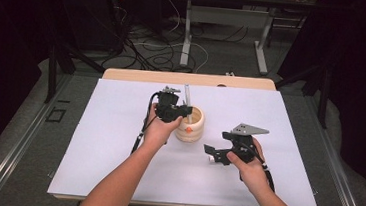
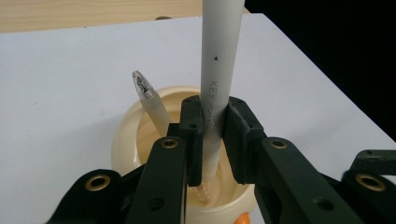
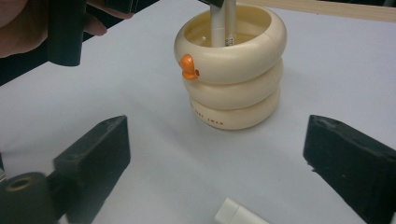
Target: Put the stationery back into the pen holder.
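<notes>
Two pens in cream ringed holder [image 2: 128,140], left fingers [image 2: 212,135] clamping grey pen [image 2: 219,60], right fingers [image 3: 210,163] wide, empty.

White sheet [image 1: 117,142] covers the worktop [image 1: 138,75], whose pale wooden edge peeks out at the far side. Beyond it, cables [image 1: 150,50] sprawl across the grey floor [image 1: 225,56] near a metal stand's legs [image 1: 186,43].

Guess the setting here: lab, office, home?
Likely a lab recording rig: a white-covered table boxed in by dark frame struts, loose cables on the floor behind it, and a second bench beyond.
</notes>
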The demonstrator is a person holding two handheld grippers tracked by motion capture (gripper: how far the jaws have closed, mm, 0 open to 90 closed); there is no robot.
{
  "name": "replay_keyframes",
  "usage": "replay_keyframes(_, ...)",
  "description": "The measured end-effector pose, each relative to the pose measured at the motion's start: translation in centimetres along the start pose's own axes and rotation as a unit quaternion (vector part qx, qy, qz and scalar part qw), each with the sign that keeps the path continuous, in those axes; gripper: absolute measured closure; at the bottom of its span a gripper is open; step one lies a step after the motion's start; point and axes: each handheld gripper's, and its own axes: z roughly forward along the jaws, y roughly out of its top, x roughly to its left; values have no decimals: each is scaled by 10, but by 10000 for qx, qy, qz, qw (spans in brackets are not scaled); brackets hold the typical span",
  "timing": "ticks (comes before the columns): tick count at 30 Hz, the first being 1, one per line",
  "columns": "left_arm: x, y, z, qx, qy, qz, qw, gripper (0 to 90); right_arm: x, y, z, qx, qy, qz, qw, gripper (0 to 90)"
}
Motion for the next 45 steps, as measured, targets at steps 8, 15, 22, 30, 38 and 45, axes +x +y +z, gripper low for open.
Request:
replay_keyframes(8, -1, -2, 3, 202, 42, 74, 9998, 780, 0, -1, 0, 3, -18, 44, 10000, 50)
replay_keyframes(15, -2, -3, 4, 247, 25, 54, 9997, 776, 1, -2, 1, 82, 17, 56, 9999, 50)
replay_keyframes(22, -4, -1, -3, 88, 53, 157, 9998, 684, 0, -3, 0, 71, 9, 77, 9999, 52)
replay_keyframes(30, -3, -2, -13, -54, 100, 176, 9998, 572, -3, -3, -2, 55, -62, 87, 9999, 55)
replay_keyframes(38, -3, -6, -21, -176, 145, 304, 9993, 511, -7, -4, -3, 68, -103, 62, 9999, 55)
replay_keyframes(45, -1, -10, -30, -212, 95, 518, 9984, 448, -11, -3, -6, 75, -194, -6, 9998, 55)
